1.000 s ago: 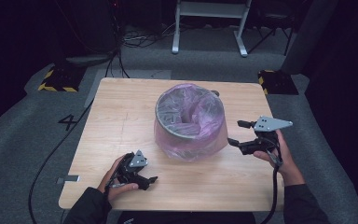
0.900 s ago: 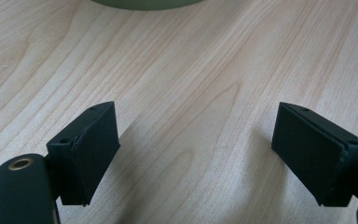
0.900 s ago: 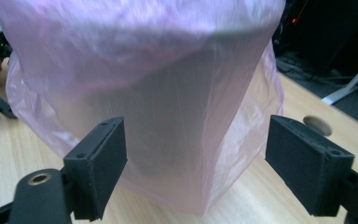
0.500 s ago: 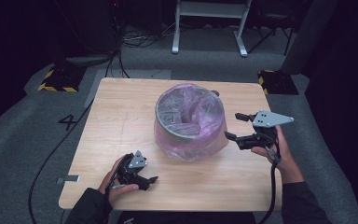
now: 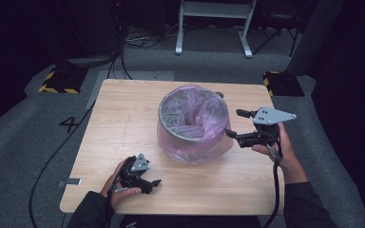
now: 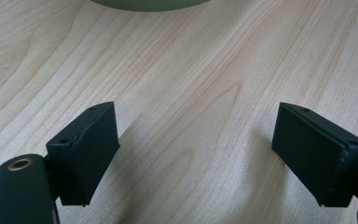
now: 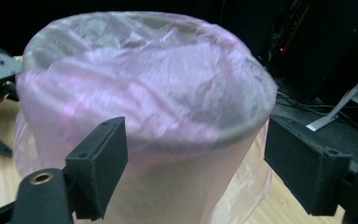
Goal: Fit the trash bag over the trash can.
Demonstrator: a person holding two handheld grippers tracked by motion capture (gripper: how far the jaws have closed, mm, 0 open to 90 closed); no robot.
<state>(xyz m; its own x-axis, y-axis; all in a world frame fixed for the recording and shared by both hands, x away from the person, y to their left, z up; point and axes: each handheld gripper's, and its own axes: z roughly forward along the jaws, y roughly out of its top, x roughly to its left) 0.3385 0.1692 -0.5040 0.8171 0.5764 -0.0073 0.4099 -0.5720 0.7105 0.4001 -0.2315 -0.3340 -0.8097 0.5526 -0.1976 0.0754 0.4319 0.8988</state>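
Dark floor and cables ring a pale wooden surface [image 5: 123, 118]. Near its front edge the left claw [image 5: 153, 182] rests with jaws spread wide and nothing between them. Toward the right edge, the right claw [image 5: 233, 124] hovers with jaws equally wide, holding nothing, aimed at the pink bag [image 7: 121, 107] lining the bin [image 5: 195, 124] at the surface's middle. Judging by this, the step is the approach; next, the claw needs to pinch the bag's film near the rim.

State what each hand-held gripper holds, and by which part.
Nothing: the left hand-held gripper rests open on the table; the right hand-held gripper is open beside the bag-lined bin.
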